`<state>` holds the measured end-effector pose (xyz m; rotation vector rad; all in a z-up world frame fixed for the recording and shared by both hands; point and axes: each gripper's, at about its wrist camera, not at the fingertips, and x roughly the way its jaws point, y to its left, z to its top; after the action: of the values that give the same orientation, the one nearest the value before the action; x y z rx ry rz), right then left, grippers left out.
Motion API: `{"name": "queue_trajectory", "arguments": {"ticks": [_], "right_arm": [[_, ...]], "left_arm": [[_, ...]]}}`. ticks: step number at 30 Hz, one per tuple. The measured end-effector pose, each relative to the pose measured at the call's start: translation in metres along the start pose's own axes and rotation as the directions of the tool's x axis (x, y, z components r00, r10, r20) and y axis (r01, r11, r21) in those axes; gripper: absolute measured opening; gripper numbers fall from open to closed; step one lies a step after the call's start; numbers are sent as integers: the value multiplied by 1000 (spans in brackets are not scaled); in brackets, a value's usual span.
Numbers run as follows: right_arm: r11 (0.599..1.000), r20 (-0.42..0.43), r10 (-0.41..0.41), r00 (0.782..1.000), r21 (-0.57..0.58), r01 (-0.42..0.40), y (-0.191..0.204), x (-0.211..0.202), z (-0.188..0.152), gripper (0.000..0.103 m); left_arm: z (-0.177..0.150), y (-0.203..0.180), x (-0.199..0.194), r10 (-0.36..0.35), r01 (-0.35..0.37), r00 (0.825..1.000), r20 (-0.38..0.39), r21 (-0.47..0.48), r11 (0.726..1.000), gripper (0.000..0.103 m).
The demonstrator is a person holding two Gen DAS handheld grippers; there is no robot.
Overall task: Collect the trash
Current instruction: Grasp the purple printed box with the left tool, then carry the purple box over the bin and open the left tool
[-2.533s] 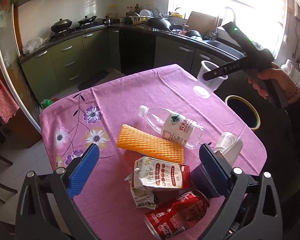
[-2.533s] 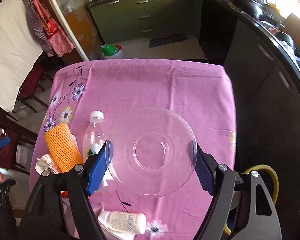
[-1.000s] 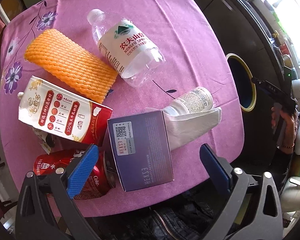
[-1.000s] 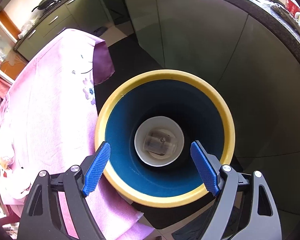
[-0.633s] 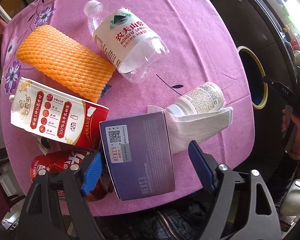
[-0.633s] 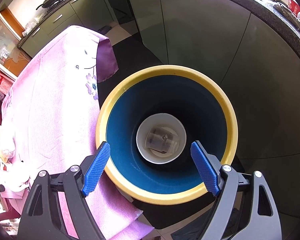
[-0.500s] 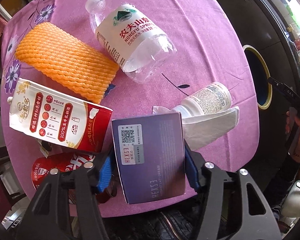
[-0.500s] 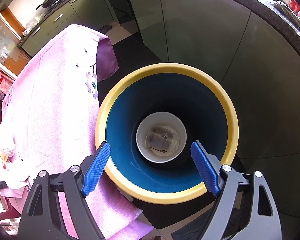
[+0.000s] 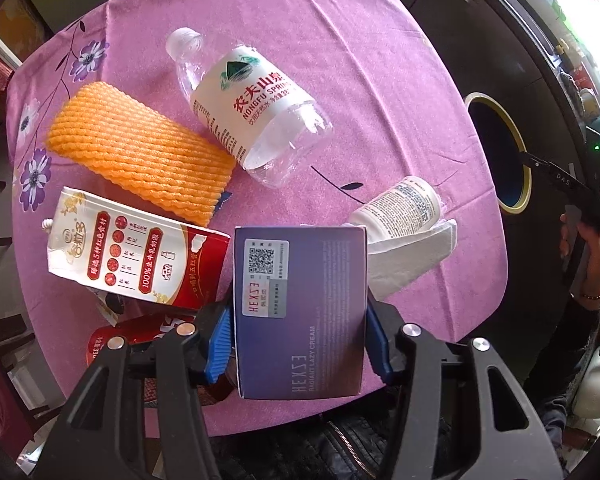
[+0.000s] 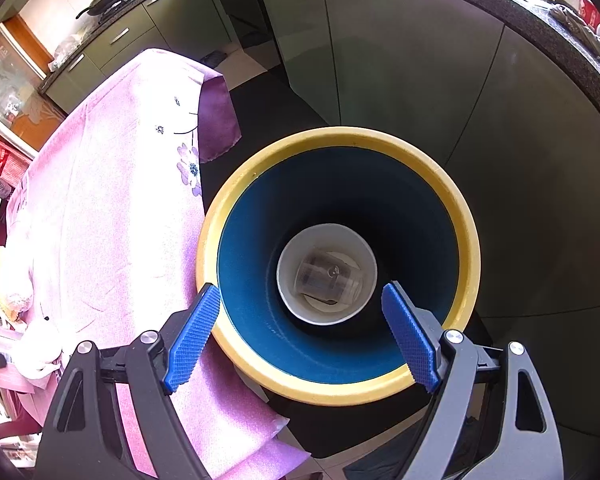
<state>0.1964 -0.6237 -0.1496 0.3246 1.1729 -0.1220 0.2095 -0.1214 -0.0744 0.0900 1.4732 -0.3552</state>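
A purple cream box (image 9: 300, 280) stands at the near edge of the pink tablecloth (image 9: 380, 80). My left gripper (image 9: 298, 320) points down over it, jaws closing, blue pads (image 9: 218, 344) pressed on both sides. Around it lie a red cola can (image 9: 140, 336), a red-and-white milk pouch (image 9: 132, 256), an orange foam net (image 9: 140, 156), a clear water bottle (image 9: 252, 108), a small white bottle (image 9: 404, 208) and a tissue (image 9: 412, 252). My right gripper (image 10: 300, 296) hangs open above the yellow-rimmed blue bin (image 10: 340, 136). A clear cup (image 10: 328, 280) lies at the bin's bottom.
The bin (image 9: 524, 168) stands on the floor just off the table's right side, with a hand (image 9: 580, 232) holding the other gripper beside it. Dark green kitchen cabinets (image 10: 400, 60) run behind the bin. The tablecloth's corner (image 10: 216, 120) hangs near the rim.
My left gripper came down over the table's near edge and closed its pads onto the purple box. My right gripper carried the clear cup to the bin and let it go, then held still.
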Motion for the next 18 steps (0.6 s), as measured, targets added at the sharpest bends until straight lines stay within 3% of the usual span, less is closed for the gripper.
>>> {"name": "queue_trajectory", "arguments": {"ticks": [11,18], "right_arm": [[1000,8,8,1000,-8,-8,4,-4,-1,82],[999,52,38,998,-1,-38,2,-20,-7,82]], "left_arm": [[-5,-13,-52,-7,1,996,90,72,997,52],[2,-58,-77,-50,22,986,157,175,984,52]]}}
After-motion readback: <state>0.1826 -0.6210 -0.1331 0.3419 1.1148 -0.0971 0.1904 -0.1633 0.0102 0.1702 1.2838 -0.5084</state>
